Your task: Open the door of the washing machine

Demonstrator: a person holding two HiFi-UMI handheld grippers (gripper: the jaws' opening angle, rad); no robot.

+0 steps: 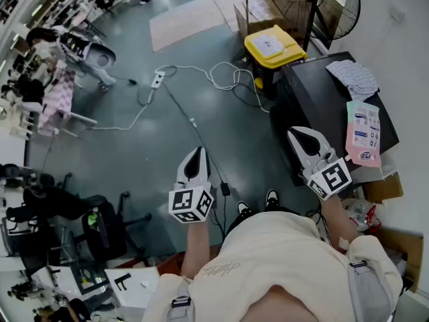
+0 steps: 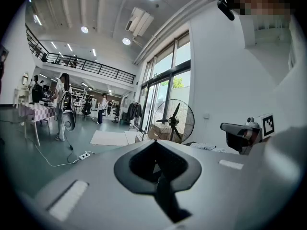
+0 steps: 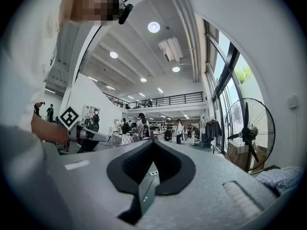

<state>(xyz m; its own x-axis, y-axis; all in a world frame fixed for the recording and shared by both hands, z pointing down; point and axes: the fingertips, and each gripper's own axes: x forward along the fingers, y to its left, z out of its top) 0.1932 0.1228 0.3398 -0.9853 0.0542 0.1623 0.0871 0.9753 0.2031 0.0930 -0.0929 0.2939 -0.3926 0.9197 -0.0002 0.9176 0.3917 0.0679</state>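
A black box-shaped appliance (image 1: 322, 102), seemingly the washing machine, stands at the right of the head view, seen from above. Its door does not show in any view. My right gripper (image 1: 299, 134) hovers level by its near left corner, jaws shut and empty. My left gripper (image 1: 196, 151) is held over the grey floor further left, also shut on nothing. In the left gripper view the jaws (image 2: 154, 141) meet at the tip, and in the right gripper view the tips (image 3: 152, 141) meet likewise. Each gripper view shows the other gripper at its side.
A folded cloth (image 1: 353, 76) and a printed leaflet (image 1: 364, 133) lie on the appliance. Behind it stand a yellow-lidded bin (image 1: 273, 45) and a large floor fan (image 1: 322, 5). Cables and a power strip (image 1: 157, 79) cross the floor. Office chairs (image 1: 100, 227) stand at the left.
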